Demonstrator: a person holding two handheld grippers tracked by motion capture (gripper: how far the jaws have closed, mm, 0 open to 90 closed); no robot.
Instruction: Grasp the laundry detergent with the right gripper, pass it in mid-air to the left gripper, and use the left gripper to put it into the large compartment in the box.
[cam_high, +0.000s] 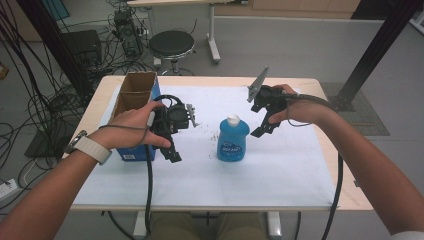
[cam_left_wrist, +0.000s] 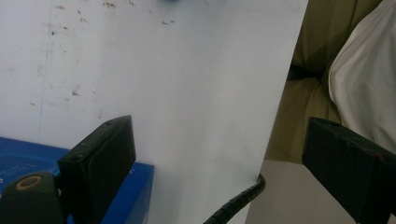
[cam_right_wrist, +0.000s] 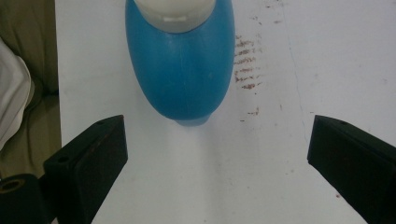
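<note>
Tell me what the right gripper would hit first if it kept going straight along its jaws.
Probably the blue bottle: in the right gripper view it stands ahead of the right gripper, between the lines of its open jaws. Depth is unclear; pointing down, it might meet the white table cover first.

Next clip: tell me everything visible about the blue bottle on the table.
The blue bottle is a squat, rounded flask of glossy translucent blue plastic with a white cap and a blue label whose print is too small to read. It stands upright on the white table cover, near the middle, beside some brown specks. Nothing touches it. In the right gripper view it sits ahead of that gripper's open jaws, not between them.
</note>
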